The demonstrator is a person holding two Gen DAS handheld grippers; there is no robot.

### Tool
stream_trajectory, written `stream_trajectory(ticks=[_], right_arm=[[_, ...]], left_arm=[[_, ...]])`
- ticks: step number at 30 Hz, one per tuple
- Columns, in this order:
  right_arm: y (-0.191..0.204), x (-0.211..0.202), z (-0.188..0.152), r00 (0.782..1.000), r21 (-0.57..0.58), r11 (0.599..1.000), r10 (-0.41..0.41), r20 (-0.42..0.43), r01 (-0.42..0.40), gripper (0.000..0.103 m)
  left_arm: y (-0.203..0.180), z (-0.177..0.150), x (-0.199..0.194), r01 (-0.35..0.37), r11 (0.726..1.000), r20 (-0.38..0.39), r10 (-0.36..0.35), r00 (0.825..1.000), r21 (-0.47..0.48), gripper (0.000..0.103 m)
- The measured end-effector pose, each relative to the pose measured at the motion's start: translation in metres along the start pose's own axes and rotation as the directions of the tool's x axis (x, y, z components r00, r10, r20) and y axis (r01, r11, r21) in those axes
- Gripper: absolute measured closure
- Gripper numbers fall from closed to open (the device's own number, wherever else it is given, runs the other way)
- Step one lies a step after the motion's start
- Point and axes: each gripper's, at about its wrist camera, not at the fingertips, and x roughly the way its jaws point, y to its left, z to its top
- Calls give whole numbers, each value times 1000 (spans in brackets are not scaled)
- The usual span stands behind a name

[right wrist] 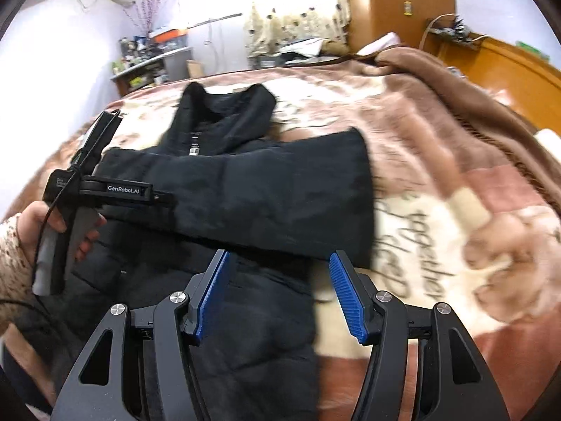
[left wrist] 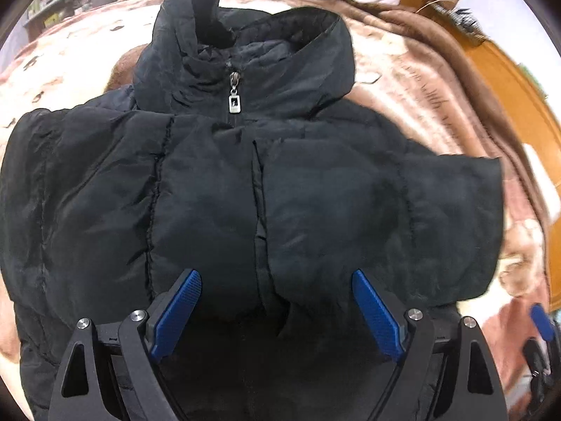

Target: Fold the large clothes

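A black puffer jacket (left wrist: 217,193) lies front up on the bed, zipped, with its silver zipper pull (left wrist: 234,100) below the hood (left wrist: 280,52). One sleeve (right wrist: 298,182) is folded across the chest, and its cuff (left wrist: 473,193) points right. My left gripper (left wrist: 275,277) hovers open over the jacket's middle with nothing between its blue pads. My right gripper (right wrist: 280,256) stands open just above the jacket's right side, near the sleeve's lower edge, with no cloth pinched. In the right wrist view a hand (right wrist: 31,221) holds the left gripper's handle.
A brown and cream patterned blanket (right wrist: 455,245) covers the bed, bunched along the far right. An orange wooden headboard (right wrist: 508,66) and a wardrobe (right wrist: 396,7) stand behind it. A cluttered shelf (right wrist: 150,59) sits against the back wall.
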Motion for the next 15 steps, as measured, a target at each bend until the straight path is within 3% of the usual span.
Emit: stream_trajectory(ticks=[1,3,4,6,9,15], right_arm=[[-4,-1,-2,1000,17,1000,-6,8,6,44],[-12,-1,-4,1000,53,999,-5,12,5,44],[-15,-1,-6,1000,68,998,-8,10,8,44],[-18,0,-7,1000,89,996,-19,4,19,44],[-17,0,-10,1000,94,995,-20,-1,20,44],[-12,-2,-3,1000,96,995,-18,15,17,44]], left_arm=[[-3,0,1,-14,1000,3,14,1000,1,17],[-11,-1,1,-40,999,16,40,999,14,41],[-14,-2,1,-41,999,23,41,999,20,48],[-20,-3,1,-67,997,29,66,997,43,79],[-23,-6,-7,-78,995,58,75,996,60,93],[-21,-7,-42,-17,998,137,7,991,67,98]])
